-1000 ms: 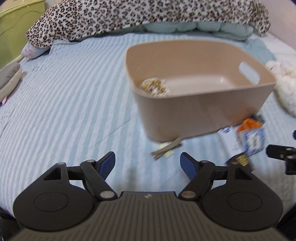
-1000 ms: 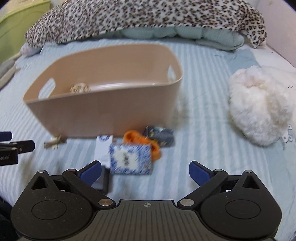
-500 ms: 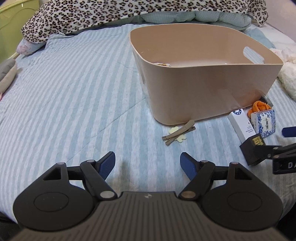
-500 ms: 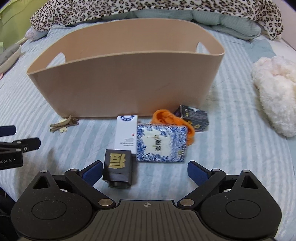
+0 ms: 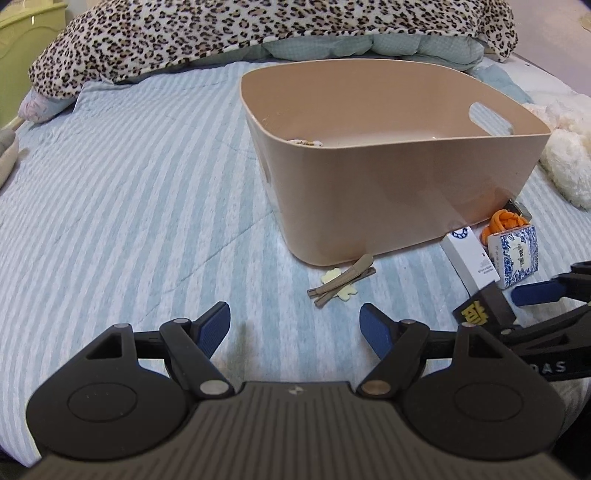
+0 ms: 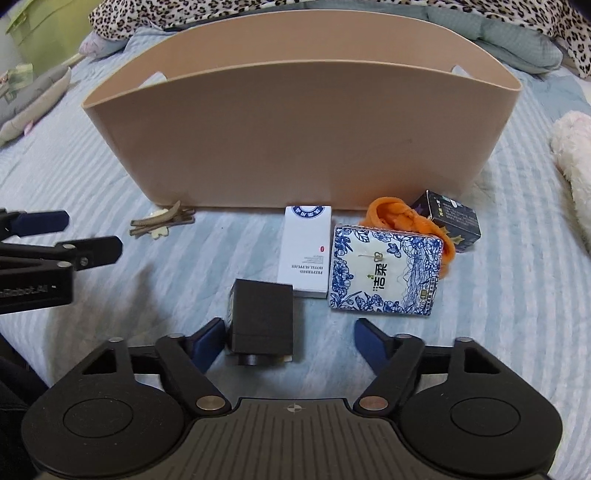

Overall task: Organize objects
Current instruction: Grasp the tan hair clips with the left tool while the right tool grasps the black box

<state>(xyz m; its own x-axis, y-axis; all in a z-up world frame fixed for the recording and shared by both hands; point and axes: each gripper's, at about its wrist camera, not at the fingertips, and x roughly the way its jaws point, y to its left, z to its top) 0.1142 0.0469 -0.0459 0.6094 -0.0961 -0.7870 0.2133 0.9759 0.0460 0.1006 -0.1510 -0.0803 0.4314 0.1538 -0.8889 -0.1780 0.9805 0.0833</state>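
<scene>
A beige tub stands on the striped bed; a small patterned item lies inside it. In front of it lie brown hair clips, a white box, a blue-and-white tissue pack, an orange scrunchie, a dark box and a small black box. My right gripper is open with the black box between its fingers, against the left finger. My left gripper is open and empty, just short of the hair clips.
A leopard-print blanket and a pale quilt lie behind the tub. A white fluffy toy lies to the right. A green container stands at the far left, with grey cloth beside the bed edge.
Both grippers have come lower and closer to the bed. The right gripper has moved forward around the black box, which now shows its plain side. Both stay open.
</scene>
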